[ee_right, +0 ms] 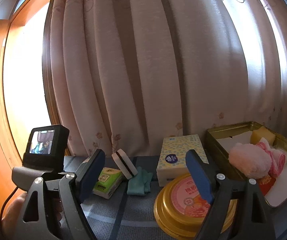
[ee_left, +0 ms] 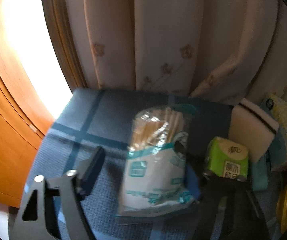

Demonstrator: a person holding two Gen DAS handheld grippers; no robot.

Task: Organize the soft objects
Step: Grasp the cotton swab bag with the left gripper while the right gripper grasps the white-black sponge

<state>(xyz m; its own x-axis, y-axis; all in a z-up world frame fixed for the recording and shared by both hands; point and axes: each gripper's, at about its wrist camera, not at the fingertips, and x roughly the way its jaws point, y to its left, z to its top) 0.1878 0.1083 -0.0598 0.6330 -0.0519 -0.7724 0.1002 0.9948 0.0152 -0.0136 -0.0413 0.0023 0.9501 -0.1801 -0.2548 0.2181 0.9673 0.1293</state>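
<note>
Several soft things already lie in the gold tin [ee_right: 219, 138] at the right of the blue surface [ee_left: 107, 108]: a pink puff [ee_right: 247, 160], a pink-and-white cloth [ee_right: 273, 156] and a yellow sponge [ee_right: 262, 136]. Left outside are the tissue box [ee_right: 181, 156], a bag [ee_left: 155, 168] of wooden sticks (hardly soft, so perhaps not meant for the tin), the green tissue pack [ee_right: 107, 182], the white sponge [ee_right: 124, 165] and the teal cloth [ee_right: 139, 182], so I judge the sorting partly done. Left tongs [ee_left: 137, 156] stand spread around the bag, one finger at each side, though blur hides whether they touch it. Right tongs [ee_right: 145, 174] hang released and empty above the round gold lid [ee_right: 175, 210].
</note>
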